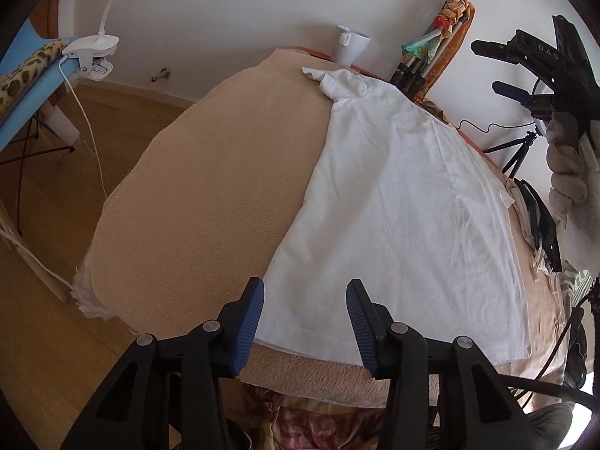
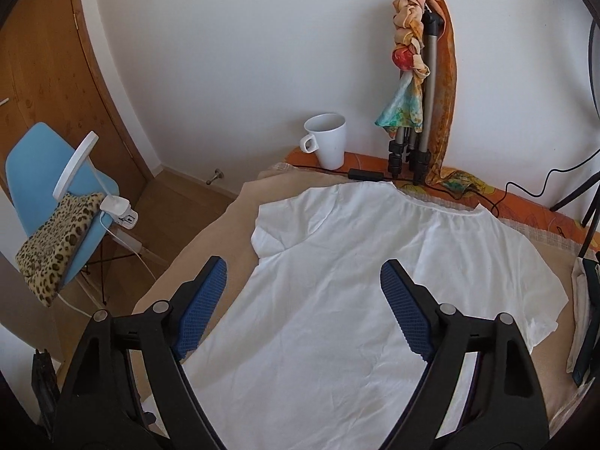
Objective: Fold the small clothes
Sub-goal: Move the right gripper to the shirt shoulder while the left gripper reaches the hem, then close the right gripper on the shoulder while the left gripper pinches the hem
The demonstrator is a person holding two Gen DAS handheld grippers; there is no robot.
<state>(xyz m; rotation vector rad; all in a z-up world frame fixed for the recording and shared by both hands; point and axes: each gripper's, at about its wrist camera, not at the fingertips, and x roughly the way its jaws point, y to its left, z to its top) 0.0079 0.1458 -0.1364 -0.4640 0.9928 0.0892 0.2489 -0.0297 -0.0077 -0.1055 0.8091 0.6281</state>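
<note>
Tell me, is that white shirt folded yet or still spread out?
Spread out. The white shirt lies flat on the beige towel, both short sleeves sticking out sideways, no fold visible.

Plain white-walled room with wooden floor, daylit.
At left, blue chair (image 2: 45,172) draped with leopard-print cloth (image 2: 56,240), white clip lamp (image 2: 118,208) fastened on; wooden door (image 2: 41,67) upper left; white mug (image 2: 326,140) and folded tripod (image 2: 416,127) hung with scarves against back wall.
</note>
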